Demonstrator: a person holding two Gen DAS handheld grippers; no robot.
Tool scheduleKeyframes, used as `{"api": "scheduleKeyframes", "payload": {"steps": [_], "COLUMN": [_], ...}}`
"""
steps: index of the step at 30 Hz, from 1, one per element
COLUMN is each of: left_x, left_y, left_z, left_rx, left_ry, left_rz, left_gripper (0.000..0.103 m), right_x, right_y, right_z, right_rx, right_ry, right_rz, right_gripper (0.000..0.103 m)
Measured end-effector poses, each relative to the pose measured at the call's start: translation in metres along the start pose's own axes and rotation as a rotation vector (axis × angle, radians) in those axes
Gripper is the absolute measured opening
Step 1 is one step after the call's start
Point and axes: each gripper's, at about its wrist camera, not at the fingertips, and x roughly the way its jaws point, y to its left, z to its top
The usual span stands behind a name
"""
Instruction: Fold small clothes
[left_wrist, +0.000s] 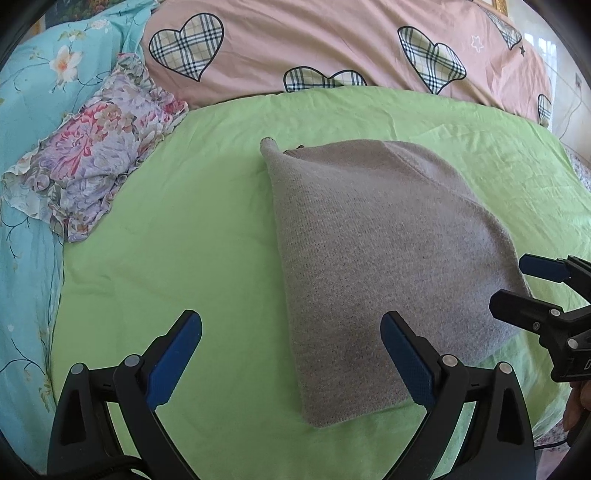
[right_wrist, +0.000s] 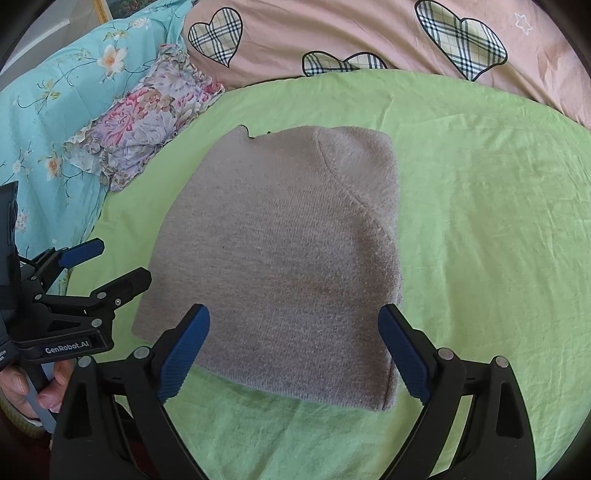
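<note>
While the bed (right_wrist: 480, 184) spreads wide under its green sheet, a pink heart-print quilt (right_wrist: 351, 33) and a blue floral one (left_wrist: 29, 110) bank its far and left edges. The grey knitted garment (right_wrist: 280, 251) lies folded flat mid-sheet. A flowered frilly cloth (left_wrist: 88, 155) rests at the sheet's left edge, apart from it. The left tongs (left_wrist: 291, 358) and right tongs (right_wrist: 293, 354) both gape, gripping nothing, at the knit's near edge.
</note>
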Motion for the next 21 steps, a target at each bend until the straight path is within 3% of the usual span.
{"api": "scheduleKeyframes", "payload": {"steps": [21], "left_x": [0.0059], "left_y": [-0.0035], "left_z": [0.0004], "left_rx": [-0.003], "left_ry": [0.011], "left_rz": [-0.013], "left_gripper": [0.098], "right_x": [0.0050], "right_y": [-0.0077], "right_z": [0.0075], "right_rx": [0.016], "right_ry": [-0.011], "right_rz": [-0.013], "right_gripper": [0.094]}}
